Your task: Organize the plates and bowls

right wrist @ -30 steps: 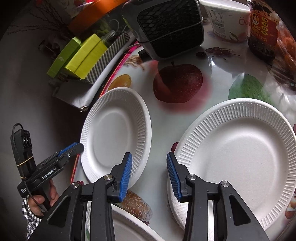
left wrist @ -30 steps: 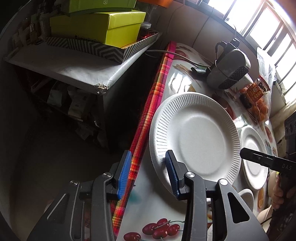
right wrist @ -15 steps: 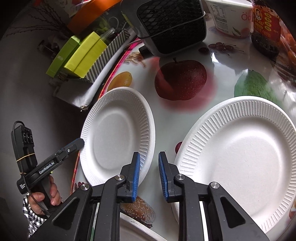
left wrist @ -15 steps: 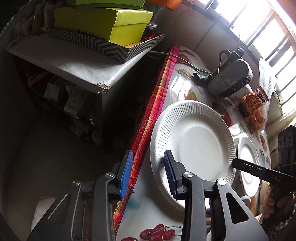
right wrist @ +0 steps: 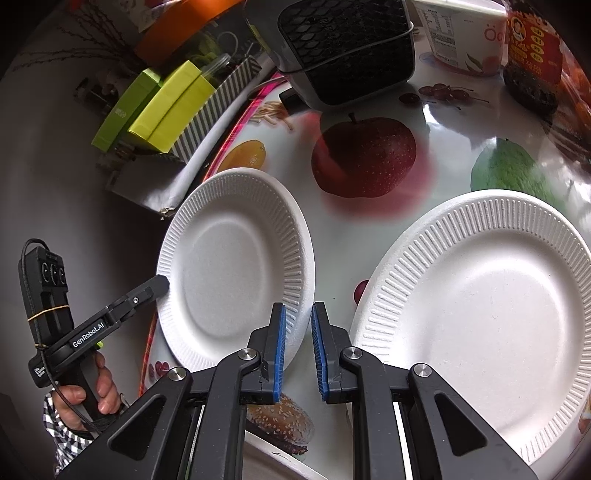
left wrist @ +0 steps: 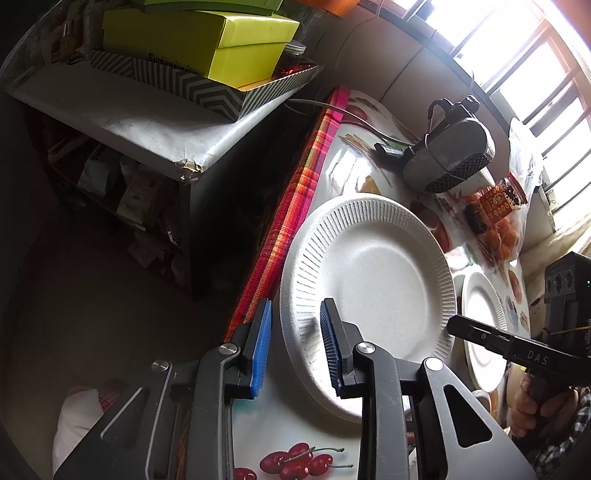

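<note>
Straddling the near rim of the left paper plate (left wrist: 373, 291), the left claw (left wrist: 295, 345) stands open, one blue pad outside the rim by the plaid table edge (left wrist: 291, 206) and the other over the plate's ribbed border; neither pad visibly presses the rim. That plate lies on the table (right wrist: 436, 162), whose cloth is printed with fruit, close to the plaid edge. From the right wrist view the same plate (right wrist: 236, 266) shows with the left claw's tip at its far-left rim. The right claw (right wrist: 298, 349) is nearly closed, a narrow gap left between its pads, and the plate's right rim sits in that gap; I cannot tell whether the pads actually pinch it. A second paper plate (right wrist: 476, 314) lies flat to the right, just beside the first and apart from it. A third white rim (right wrist: 273, 458) shows under the right claw at the frame's bottom. Behind the plates stand a grey mesh-fronted appliance (right wrist: 343, 48), a white tub (right wrist: 461, 33) and a dark jar with a red label (right wrist: 532, 55).
</note>
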Demonstrator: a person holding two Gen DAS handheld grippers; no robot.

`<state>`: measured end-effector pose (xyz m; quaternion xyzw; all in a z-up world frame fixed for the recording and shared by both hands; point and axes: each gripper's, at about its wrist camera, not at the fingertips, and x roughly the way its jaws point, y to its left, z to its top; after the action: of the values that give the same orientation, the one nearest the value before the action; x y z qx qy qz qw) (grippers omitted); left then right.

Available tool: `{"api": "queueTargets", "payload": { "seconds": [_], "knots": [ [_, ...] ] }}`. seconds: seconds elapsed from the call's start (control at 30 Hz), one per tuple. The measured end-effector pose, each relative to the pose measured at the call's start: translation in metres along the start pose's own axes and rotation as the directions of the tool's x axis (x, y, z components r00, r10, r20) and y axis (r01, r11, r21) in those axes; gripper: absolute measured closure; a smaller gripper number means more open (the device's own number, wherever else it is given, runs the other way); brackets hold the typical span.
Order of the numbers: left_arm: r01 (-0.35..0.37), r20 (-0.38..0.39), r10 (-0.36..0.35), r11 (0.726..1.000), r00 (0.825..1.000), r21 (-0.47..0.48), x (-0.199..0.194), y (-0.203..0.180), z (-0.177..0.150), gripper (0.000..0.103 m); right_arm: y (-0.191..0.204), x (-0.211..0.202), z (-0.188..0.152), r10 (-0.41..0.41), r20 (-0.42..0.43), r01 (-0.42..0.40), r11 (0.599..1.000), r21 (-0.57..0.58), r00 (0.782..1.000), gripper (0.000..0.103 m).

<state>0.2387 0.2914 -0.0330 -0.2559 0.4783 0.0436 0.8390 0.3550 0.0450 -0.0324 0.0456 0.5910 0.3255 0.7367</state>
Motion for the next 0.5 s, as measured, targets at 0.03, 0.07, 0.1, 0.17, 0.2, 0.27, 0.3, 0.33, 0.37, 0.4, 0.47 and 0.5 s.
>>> {"api": "queueTargets", "payload": {
  "seconds": [0.03, 0.07, 0.1, 0.17, 0.2, 0.27, 0.3, 0.33, 0.37, 0.4, 0.47, 0.5],
  "knots": [
    [-0.002, 0.001, 0.002, 1.000, 1.000, 0.000, 0.0001, -0.0004, -0.0002, 0.079, 0.0006, -0.0004, 0.0004, 0.000, 0.001, 0.000, 1.000, -0.001, 1.000, 0.089],
    [-0.001, 0.001, 0.001, 1.000, 1.000, 0.000, 0.0000, -0.0006, -0.0002, 0.080, 0.0007, -0.0008, 0.0006, 0.001, 0.002, -0.001, 1.000, -0.002, 1.000, 0.089],
    [-0.004, 0.001, 0.004, 1.000, 1.000, 0.002, 0.0001, -0.0012, -0.0003, 0.080, 0.0008, -0.0010, 0.0007, 0.001, 0.003, -0.001, 1.000, -0.001, 1.000, 0.089],
    [-0.009, 0.002, 0.009, 1.000, 1.000, 0.007, 0.0000, -0.0024, -0.0005, 0.080, 0.0004, -0.0007, 0.0005, 0.000, 0.004, 0.000, 1.000, 0.002, 1.000, 0.089],
    [-0.009, 0.003, 0.008, 1.000, 1.000, 0.009, -0.0003, -0.0028, -0.0007, 0.080, 0.0000, -0.0007, 0.0003, -0.002, 0.005, 0.002, 1.000, 0.003, 1.000, 0.089],
    [0.000, 0.005, 0.000, 1.000, 1.000, 0.006, -0.0015, -0.0023, -0.0005, 0.080, -0.0006, -0.0003, -0.0004, -0.005, 0.003, 0.005, 1.000, 0.008, 1.000, 0.089],
    [0.003, 0.008, -0.003, 1.000, 1.000, 0.006, -0.0023, -0.0025, -0.0002, 0.081, -0.0008, 0.0000, -0.0009, -0.006, 0.003, 0.006, 1.000, 0.009, 1.000, 0.089],
    [0.002, 0.010, -0.002, 1.000, 1.000, 0.006, -0.0033, -0.0027, -0.0001, 0.081, -0.0009, 0.0002, -0.0011, -0.006, 0.003, 0.006, 1.000, 0.011, 1.000, 0.089],
    [0.002, 0.014, -0.002, 1.000, 1.000, 0.008, -0.0044, -0.0031, -0.0001, 0.081, -0.0007, 0.0004, -0.0014, -0.007, 0.003, 0.007, 1.000, 0.012, 1.000, 0.089],
    [0.000, 0.017, -0.001, 1.000, 1.000, 0.011, -0.0054, -0.0039, 0.0000, 0.081, -0.0002, 0.0003, -0.0017, -0.008, 0.005, 0.008, 1.000, 0.011, 1.000, 0.089],
    [-0.006, 0.022, 0.006, 1.000, 1.000, 0.013, -0.0074, -0.0040, 0.0003, 0.081, 0.0006, -0.0001, -0.0022, -0.006, 0.008, 0.006, 1.000, 0.010, 1.000, 0.089],
    [-0.007, 0.024, 0.006, 1.000, 1.000, 0.013, -0.0084, -0.0040, 0.0003, 0.081, 0.0006, -0.0006, -0.0024, -0.005, 0.009, 0.004, 1.000, 0.010, 1.000, 0.089]
  ]
}}
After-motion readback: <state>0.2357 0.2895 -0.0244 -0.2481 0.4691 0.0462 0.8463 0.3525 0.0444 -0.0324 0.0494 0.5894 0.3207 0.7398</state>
